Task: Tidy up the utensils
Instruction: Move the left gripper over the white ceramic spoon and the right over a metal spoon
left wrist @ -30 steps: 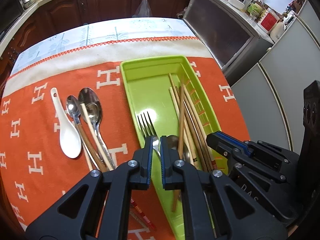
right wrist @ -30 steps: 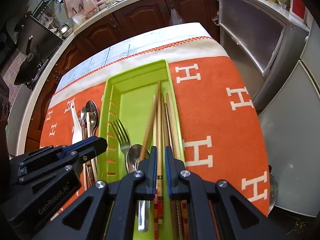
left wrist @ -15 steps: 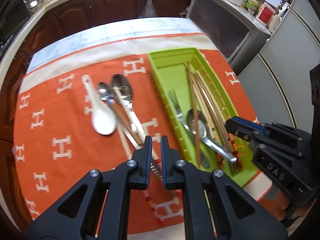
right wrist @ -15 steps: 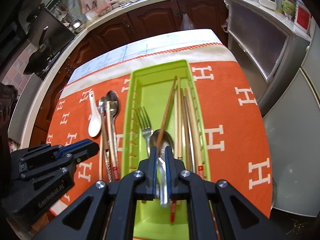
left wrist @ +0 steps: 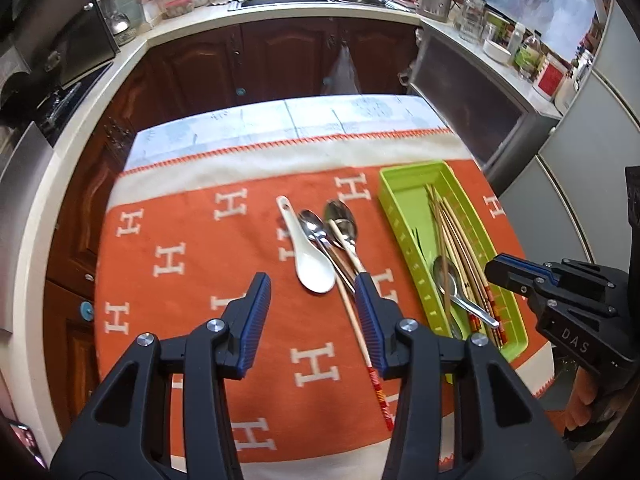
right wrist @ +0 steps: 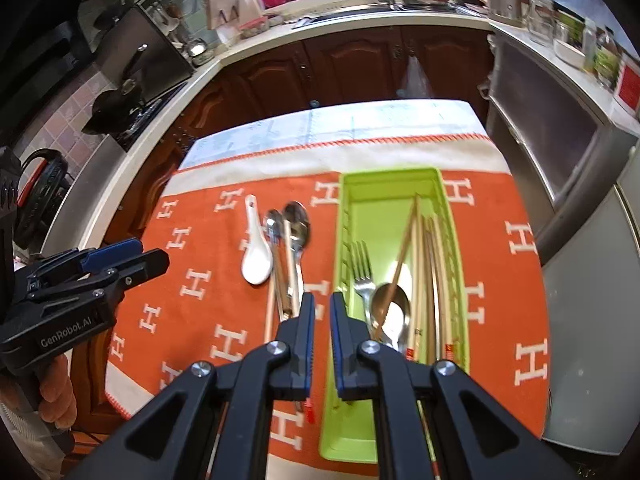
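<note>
From the left wrist camera, the left gripper (left wrist: pixel 312 286) hangs above the orange cloth (left wrist: pixel 192 280), and its jaws are opening with nothing between them. Under it lie a white ceramic spoon (left wrist: pixel 310 258), two metal spoons (left wrist: pixel 338 222) and a loose chopstick (left wrist: pixel 362 336) with a red patterned end; the chopstick passes just under the right finger. To the right stands the green tray (left wrist: pixel 404 236), holding a bundle of chopsticks (left wrist: pixel 456 240) and a metal spoon (left wrist: pixel 448 280). The near wall of the tray almost hides the fork in this view. The right gripper (left wrist: pixel 496 270) shows at the right edge, over the tray, with a part of a hand (left wrist: pixel 582 404) under it.

From the right wrist camera, the right gripper (right wrist: pixel 322 314) has its jaws nearly together, with only a narrow gap and nothing held. It points at the cloth just beside the left wall of the green tray (right wrist: pixel 392 184). This view looks straight into the tray, so the fork (right wrist: pixel 362 268) is plain beside the spoon and the chopsticks. The white ceramic spoon (right wrist: pixel 256 256) lies outside, left of the tray. The left gripper (right wrist: pixel 150 258) appears from its side at the left edge, so its opening cannot be judged in this view.
</note>
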`<state>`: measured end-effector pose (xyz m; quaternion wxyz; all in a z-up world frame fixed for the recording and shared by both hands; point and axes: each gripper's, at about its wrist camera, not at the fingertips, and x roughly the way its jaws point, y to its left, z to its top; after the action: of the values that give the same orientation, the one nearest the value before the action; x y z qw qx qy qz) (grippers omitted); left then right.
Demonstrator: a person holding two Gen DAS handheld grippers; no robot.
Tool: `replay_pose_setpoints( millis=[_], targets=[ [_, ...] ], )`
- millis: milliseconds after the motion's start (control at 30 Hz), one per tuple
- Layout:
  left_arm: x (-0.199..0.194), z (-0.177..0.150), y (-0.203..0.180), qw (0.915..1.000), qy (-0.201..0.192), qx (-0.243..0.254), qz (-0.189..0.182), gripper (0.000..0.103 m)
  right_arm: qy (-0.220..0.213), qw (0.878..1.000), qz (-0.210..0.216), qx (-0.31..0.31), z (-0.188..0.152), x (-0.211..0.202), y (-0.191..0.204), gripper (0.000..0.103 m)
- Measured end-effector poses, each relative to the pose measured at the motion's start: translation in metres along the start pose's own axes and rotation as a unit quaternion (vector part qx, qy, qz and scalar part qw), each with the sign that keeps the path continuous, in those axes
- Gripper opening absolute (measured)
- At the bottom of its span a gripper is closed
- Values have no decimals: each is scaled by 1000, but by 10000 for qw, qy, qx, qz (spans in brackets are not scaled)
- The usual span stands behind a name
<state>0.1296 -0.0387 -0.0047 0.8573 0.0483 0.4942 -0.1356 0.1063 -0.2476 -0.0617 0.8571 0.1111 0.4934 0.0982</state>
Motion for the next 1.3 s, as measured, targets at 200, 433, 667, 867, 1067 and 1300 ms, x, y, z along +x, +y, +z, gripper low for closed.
replay_pose_setpoints(
  millis=[200, 433, 667, 867, 1067, 1300],
  targets=[
    [-5, 22, 25, 9999, -18, -42, 106, 40, 44, 9998, 126, -137, 33, 0, 21, 7],
    [39, 44, 37, 9995, 314, -23, -28, 40, 401, 9986, 332, -20, 66, 35, 29, 7],
    [120, 45, 45, 9967, 715, -243, -305, 40, 936, 9947, 377, 209, 71, 96, 26, 7],
    [173, 42, 53, 9926, 830, -577, -672, 40, 1269, 9905, 423, 315, 64, 133, 20, 7],
    [206, 41, 56, 9899, 900, -736, -811, 40, 1393, 9885, 417, 416, 64, 152, 13, 7],
    [223, 39, 49, 9886, 739, -759, -1068, 39, 1526, 9863, 443, 451, 61, 167, 13, 7]
  ],
)
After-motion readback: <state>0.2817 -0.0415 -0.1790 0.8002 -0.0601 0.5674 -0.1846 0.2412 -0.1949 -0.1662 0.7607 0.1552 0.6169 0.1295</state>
